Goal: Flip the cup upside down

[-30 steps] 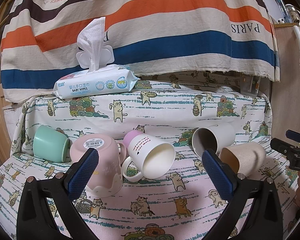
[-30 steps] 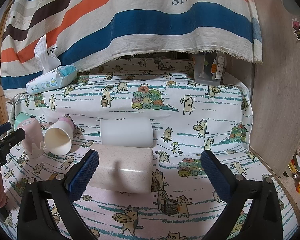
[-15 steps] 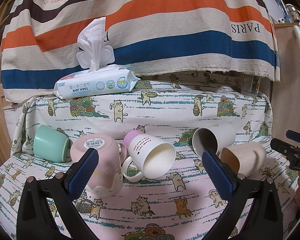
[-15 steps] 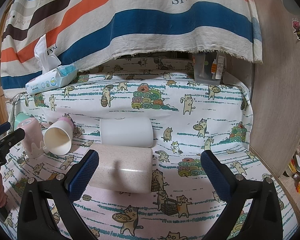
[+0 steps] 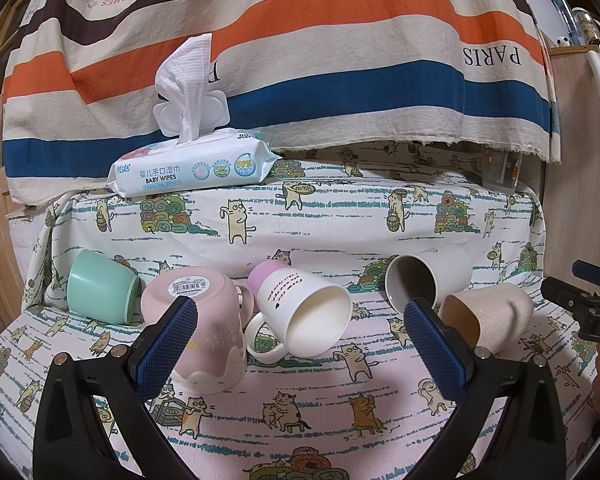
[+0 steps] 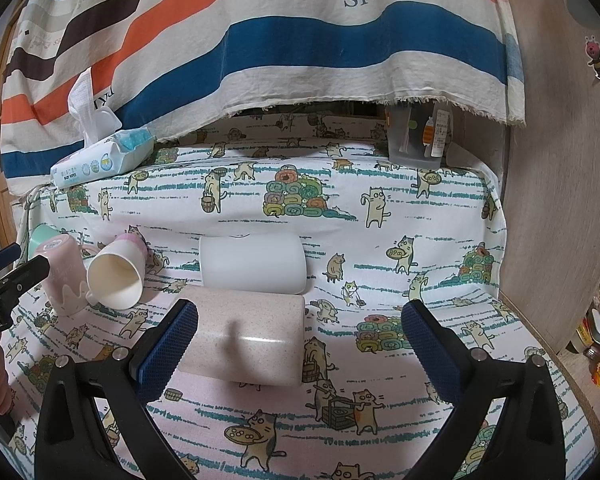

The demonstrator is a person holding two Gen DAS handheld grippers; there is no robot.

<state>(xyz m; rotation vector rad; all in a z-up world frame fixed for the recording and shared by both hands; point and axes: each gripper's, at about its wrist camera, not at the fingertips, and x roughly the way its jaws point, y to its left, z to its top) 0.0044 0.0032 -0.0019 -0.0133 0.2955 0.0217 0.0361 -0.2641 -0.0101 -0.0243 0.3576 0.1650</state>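
Several cups lie on the cat-print cloth. In the left wrist view a pink mug [image 5: 204, 324] stands upside down; a green cup [image 5: 100, 286], a white handled mug [image 5: 304, 316], a white tumbler [image 5: 428, 280] and a speckled beige cup [image 5: 488, 316] lie on their sides. My left gripper [image 5: 300, 344] is open and empty, in front of the pink and white mugs. In the right wrist view the beige cup [image 6: 248, 340] lies just ahead of my open, empty right gripper [image 6: 298, 344], near its left finger, with the white tumbler [image 6: 254, 264] behind it.
A pack of baby wipes [image 5: 192, 164] sits on the raised ledge at the back left. A striped cloth [image 5: 300, 60] hangs behind. A clear plastic box [image 6: 418, 140] stands on the ledge at the right, by a wooden panel [image 6: 560, 200].
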